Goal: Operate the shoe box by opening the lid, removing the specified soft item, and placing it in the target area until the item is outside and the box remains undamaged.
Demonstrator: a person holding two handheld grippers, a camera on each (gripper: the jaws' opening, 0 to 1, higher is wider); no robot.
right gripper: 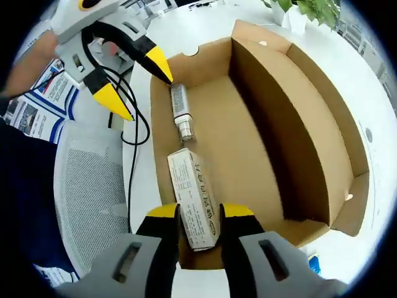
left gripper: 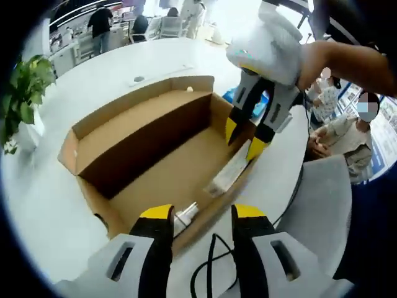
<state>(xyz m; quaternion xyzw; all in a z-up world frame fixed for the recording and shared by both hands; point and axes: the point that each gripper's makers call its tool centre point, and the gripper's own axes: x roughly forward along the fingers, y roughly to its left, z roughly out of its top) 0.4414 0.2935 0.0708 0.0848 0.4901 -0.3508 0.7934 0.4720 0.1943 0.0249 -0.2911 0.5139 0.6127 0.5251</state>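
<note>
Now the brown box (right gripper: 260, 143) sits open on the white tabletop (left gripper: 124, 68). Inside it, by the near wall, lie a small white carton (right gripper: 193, 197) and a silver tube (right gripper: 180, 112). The right gripper (right gripper: 200, 214) reaches into the box with one tip on each side of the carton, but I cannot tell if it squeezes it. The left gripper (left gripper: 202, 214) is open over the box edge, close to the tube. A plant (left gripper: 25, 93) stands on the tabletop to the left of the box.

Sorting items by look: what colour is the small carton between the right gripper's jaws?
White with grey print, best seen in the right gripper view: the small carton lies inside the brown box.
</note>
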